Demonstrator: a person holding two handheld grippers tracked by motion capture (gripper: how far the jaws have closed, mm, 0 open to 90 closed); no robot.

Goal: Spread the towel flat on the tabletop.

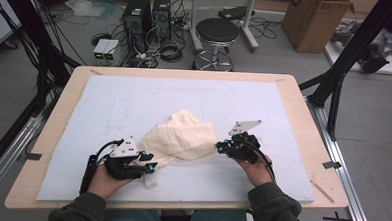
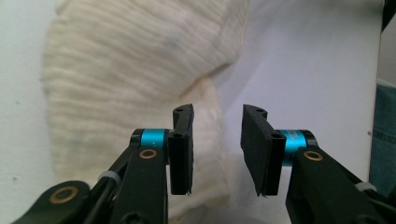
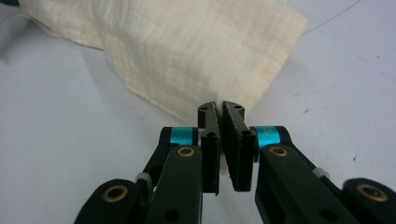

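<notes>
**Cloth on mat, 2 grippers at its near edges**

Item 1, left gripper [image 2: 217,154]: jaws parted, with a clear gap between the 2 black pads. Nothing is pinched. A fold of the cloth [image 2: 140,79] lies under and behind the left pad; bare mat shows through the gap. In the high view this gripper [image 1: 150,164] sits at the cloth's near-left corner, held in the person's left hand [image 1: 106,179], a cable looping off to its left.

Item 2, right gripper [image 3: 223,140]: jaws pressed together on a corner of the cloth [image 3: 187,51], a thin strip of fabric showing between the pads. In the high view it [image 1: 220,147] meets the cloth's right edge, held in the right hand [image 1: 255,168], with a grey 3-cornered plate on top.

Item 3, cloth [image 1: 183,137]: cream, ribbed weave, crumpled and partly folded over itself. It lies on the mat, a little toward the person from the centre, between the 2 grippers.

Item 4, mat [image 1: 134,98]: pale blue-white sheet covering most of the table [image 1: 64,100], whose light wooden rim shows all round.

Item 5, surroundings: a black stool [image 1: 216,34] and 2 computer towers [image 1: 148,18] on the floor beyond the table; a cardboard box [image 1: 315,20] at the far right.
</notes>
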